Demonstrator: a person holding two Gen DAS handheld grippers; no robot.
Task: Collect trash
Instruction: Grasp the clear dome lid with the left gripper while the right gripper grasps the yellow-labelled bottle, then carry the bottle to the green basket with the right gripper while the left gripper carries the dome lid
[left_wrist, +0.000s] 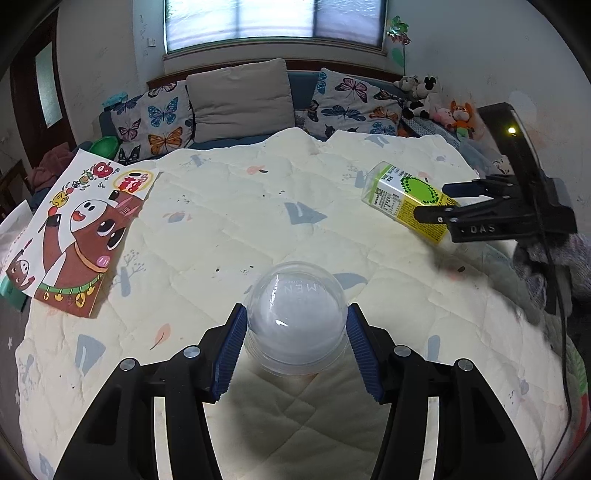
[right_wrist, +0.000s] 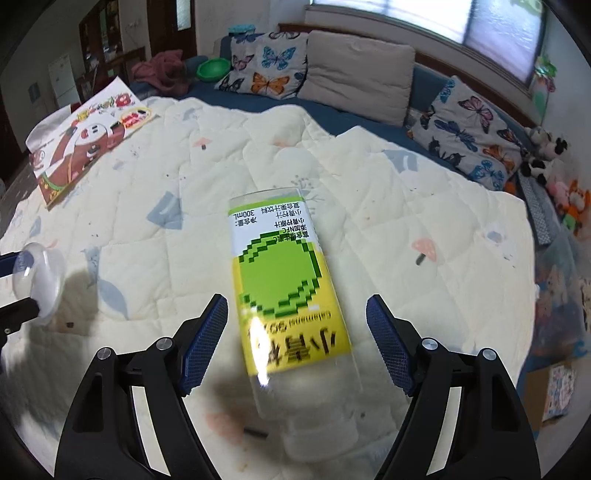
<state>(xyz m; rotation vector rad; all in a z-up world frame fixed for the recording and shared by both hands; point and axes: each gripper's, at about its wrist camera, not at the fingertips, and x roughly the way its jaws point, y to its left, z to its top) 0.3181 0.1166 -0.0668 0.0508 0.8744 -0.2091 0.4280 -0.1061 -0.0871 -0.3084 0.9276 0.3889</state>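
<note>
A clear plastic dome-shaped cup (left_wrist: 295, 321) sits between the blue pads of my left gripper (left_wrist: 297, 312), which press on both of its sides, so the gripper is shut on it. The cup (right_wrist: 37, 280) also shows at the left edge of the right wrist view, lifted off the quilt. A clear juice bottle with a yellow-green label (right_wrist: 284, 280) lies on its side on the cream quilt (right_wrist: 406, 206). My right gripper (right_wrist: 295, 306) straddles it, open, with a gap on each side. In the left wrist view that gripper (left_wrist: 436, 202) hovers over the bottle (left_wrist: 402, 195) at the right.
A cartoon horse paper bag (left_wrist: 77, 229) lies at the quilt's left edge. Butterfly pillows (left_wrist: 162, 122) and a grey cushion (left_wrist: 240, 99) line the back. Stuffed toys (left_wrist: 439, 103) sit at the back right, a green bowl (right_wrist: 213, 69) at the back left. Small dark crumbs dot the quilt.
</note>
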